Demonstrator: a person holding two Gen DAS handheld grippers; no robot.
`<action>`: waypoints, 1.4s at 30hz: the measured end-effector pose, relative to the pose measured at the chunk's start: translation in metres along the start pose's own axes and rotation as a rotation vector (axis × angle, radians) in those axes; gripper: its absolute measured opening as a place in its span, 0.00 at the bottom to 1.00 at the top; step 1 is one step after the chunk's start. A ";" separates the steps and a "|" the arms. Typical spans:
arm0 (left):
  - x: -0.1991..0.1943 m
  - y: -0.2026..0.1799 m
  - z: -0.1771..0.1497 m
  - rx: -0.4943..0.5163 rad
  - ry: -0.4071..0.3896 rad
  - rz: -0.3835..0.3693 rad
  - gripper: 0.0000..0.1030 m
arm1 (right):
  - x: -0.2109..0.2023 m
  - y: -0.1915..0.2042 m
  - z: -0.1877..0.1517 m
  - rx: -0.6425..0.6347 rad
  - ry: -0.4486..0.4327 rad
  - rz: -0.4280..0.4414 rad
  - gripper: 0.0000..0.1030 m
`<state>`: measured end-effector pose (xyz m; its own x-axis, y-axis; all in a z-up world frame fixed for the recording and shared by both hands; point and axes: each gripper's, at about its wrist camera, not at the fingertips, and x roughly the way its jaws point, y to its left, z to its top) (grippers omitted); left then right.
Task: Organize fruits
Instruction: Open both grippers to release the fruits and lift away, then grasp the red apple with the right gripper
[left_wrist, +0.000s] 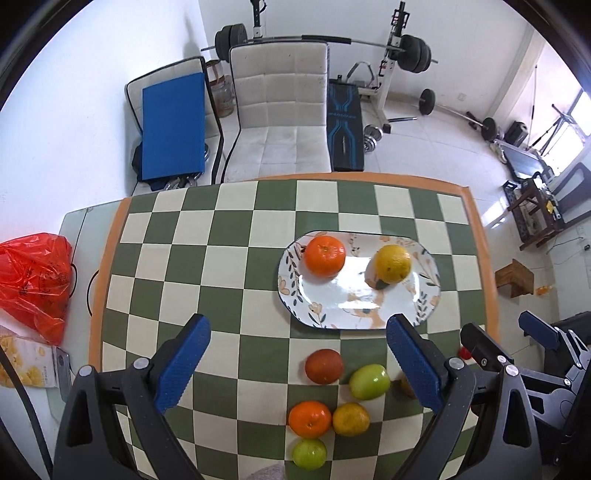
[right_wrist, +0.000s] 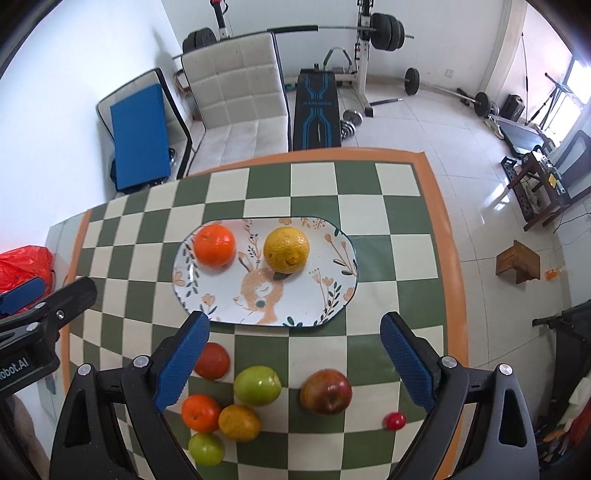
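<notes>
A floral oval plate (left_wrist: 354, 310) (right_wrist: 221, 306) on the checkered table holds an orange (left_wrist: 325, 256) (right_wrist: 215, 245) and a yellow citrus (left_wrist: 393, 263) (right_wrist: 286, 249). In front of the plate lie loose fruits: a red fruit (left_wrist: 324, 365) (right_wrist: 212, 361), a green apple (left_wrist: 369, 381) (right_wrist: 257, 385), an orange (left_wrist: 309, 421) (right_wrist: 200, 412), a yellow-orange citrus (left_wrist: 351, 418) (right_wrist: 239, 422), a small green apple (left_wrist: 309, 453) (right_wrist: 206, 448), a red apple (right_wrist: 326, 391) and a small red fruit (right_wrist: 394, 420). My left gripper (left_wrist: 297, 363) is open and empty above the table. My right gripper (right_wrist: 293, 360) is open and empty above the loose fruits.
A red plastic bag (left_wrist: 35, 280) and a snack box (left_wrist: 26, 363) lie off the table's left edge. A white chair (left_wrist: 280, 110) stands behind the table, with gym equipment (left_wrist: 402, 48) beyond. A wooden stool (right_wrist: 518, 261) stands on the floor at right.
</notes>
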<state>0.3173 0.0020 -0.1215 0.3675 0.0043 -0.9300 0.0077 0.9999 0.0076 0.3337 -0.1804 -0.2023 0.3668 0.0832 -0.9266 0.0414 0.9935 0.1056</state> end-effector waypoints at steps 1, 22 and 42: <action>-0.004 -0.001 -0.002 0.002 -0.005 -0.005 0.94 | -0.006 0.001 -0.002 0.000 -0.010 -0.002 0.93; 0.064 0.005 -0.047 0.022 0.162 0.089 1.00 | 0.043 -0.052 -0.050 0.154 0.137 0.029 0.93; 0.169 -0.025 -0.144 0.160 0.488 -0.021 0.72 | 0.168 -0.064 -0.110 0.180 0.416 0.037 0.67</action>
<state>0.2450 -0.0212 -0.3315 -0.1111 0.0269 -0.9934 0.1666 0.9860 0.0081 0.2906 -0.2215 -0.4043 -0.0325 0.1785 -0.9834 0.2097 0.9632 0.1680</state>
